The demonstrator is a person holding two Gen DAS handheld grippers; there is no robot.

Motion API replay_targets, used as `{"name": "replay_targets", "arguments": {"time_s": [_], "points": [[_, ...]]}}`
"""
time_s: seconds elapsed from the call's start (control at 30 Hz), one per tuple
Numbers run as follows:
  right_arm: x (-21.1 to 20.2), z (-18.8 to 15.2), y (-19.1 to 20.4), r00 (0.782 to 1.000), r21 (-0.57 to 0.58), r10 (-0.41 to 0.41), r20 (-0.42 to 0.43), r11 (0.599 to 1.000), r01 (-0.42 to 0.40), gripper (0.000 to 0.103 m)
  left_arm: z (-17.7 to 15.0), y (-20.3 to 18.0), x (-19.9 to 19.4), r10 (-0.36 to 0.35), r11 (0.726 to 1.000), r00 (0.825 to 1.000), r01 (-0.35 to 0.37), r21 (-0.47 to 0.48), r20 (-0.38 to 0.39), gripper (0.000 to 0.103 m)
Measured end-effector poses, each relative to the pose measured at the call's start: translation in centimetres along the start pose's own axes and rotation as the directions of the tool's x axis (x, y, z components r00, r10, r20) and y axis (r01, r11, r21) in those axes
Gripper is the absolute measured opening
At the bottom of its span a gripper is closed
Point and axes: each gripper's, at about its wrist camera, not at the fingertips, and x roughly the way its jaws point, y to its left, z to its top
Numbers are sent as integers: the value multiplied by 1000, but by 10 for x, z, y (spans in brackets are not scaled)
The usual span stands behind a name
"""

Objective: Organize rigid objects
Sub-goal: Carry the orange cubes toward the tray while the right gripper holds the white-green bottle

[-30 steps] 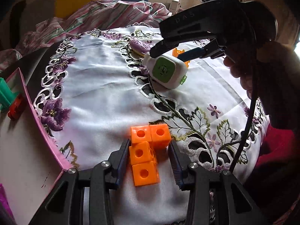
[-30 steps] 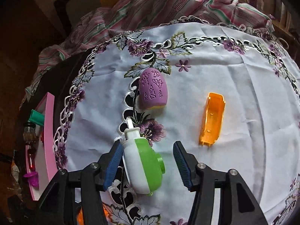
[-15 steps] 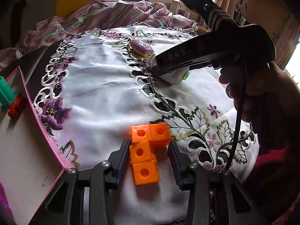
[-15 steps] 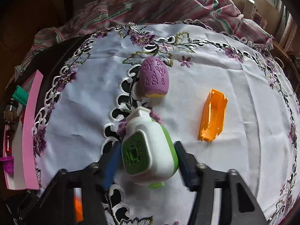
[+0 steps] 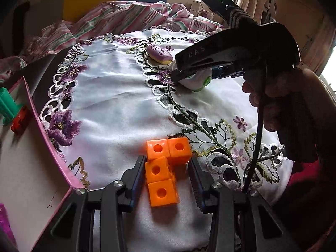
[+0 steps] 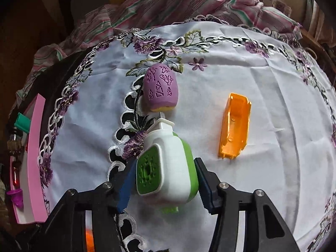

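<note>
An orange block piece (image 5: 162,168) made of joined cubes lies on the white embroidered cloth between the fingers of my left gripper (image 5: 168,180), which is open around it; the left pad is close, the right stands apart. My right gripper (image 6: 166,180) is shut on a white and green plastic toy (image 6: 168,168), its nozzle pointing away, low over the cloth; the toy also shows in the left wrist view (image 5: 197,82). A purple patterned egg-shaped piece (image 6: 160,88) lies just beyond it. An orange open shell (image 6: 234,126) lies to the right.
A pink-edged box (image 5: 42,134) stands at the left with a green piece (image 5: 7,105) and a red piece (image 5: 19,119) in it; its pink wall also shows in the right wrist view (image 6: 34,147). A striped cloth (image 6: 168,2) is bunched at the far edge.
My right gripper has closed on the white and green toy and turned it, so its green grille face shows. My left gripper and the orange blocks have not moved.
</note>
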Motion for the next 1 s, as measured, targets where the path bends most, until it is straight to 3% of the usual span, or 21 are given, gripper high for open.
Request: {"name": "replay_targets", "arguments": {"time_s": [0.5,0.77,1.0], "points": [[1,3,-2,1000,28,20,-20,999,-19,53,-1,-1,0,20,1000,1000,-20,14,5,42],[-3,3,11,997,-91,-79,17,993,81,56,-2,-3,0,24,1000,1000,-24,18,9,42],[1,-3,29,986,-225,-165,32,960,168,56,-3,-3,-1,28,999,1000,-28,22,12,42]]}}
